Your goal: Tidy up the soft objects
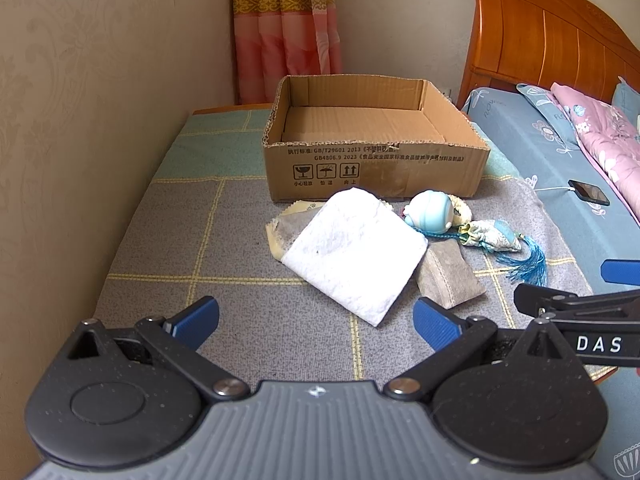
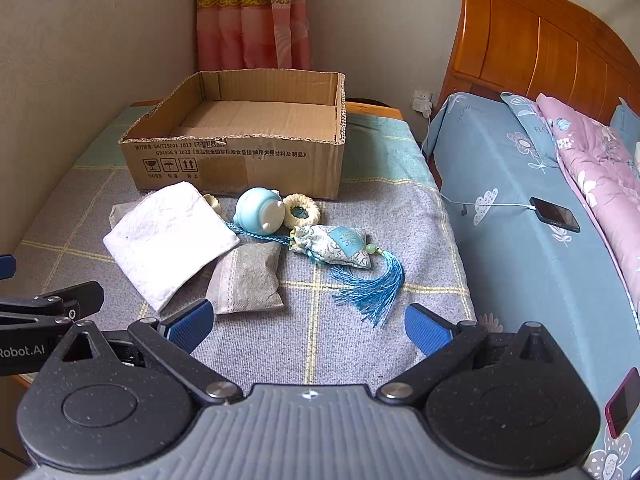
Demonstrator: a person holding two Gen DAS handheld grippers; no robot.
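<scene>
Soft objects, a white towel (image 2: 168,240), grey pouch (image 2: 246,278) and tasselled sachet (image 2: 334,246), lie clustered on the bench at 6 o'clock of the empty cardboard box (image 2: 240,156), likely staged for boxing, while both grippers, left (image 1: 316,320) and right (image 2: 308,322), hover with jaws spread wide, holding nothing.

**Colours around the brown cardboard box**

The cardboard box (image 2: 240,160) is plain brown with black printed symbols. In front of it lie a white towel (image 2: 168,240), a grey pouch (image 2: 246,278), a pale blue round toy (image 2: 258,210), a cream ring (image 2: 302,210) and a blue-and-white floral sachet (image 2: 332,246) with a bright blue tassel (image 2: 372,288). The surface (image 2: 360,340) under the box is grey and teal, checked with yellow lines. Right of it, the bed sheet (image 2: 500,240) looks blue with white flowers.
</scene>
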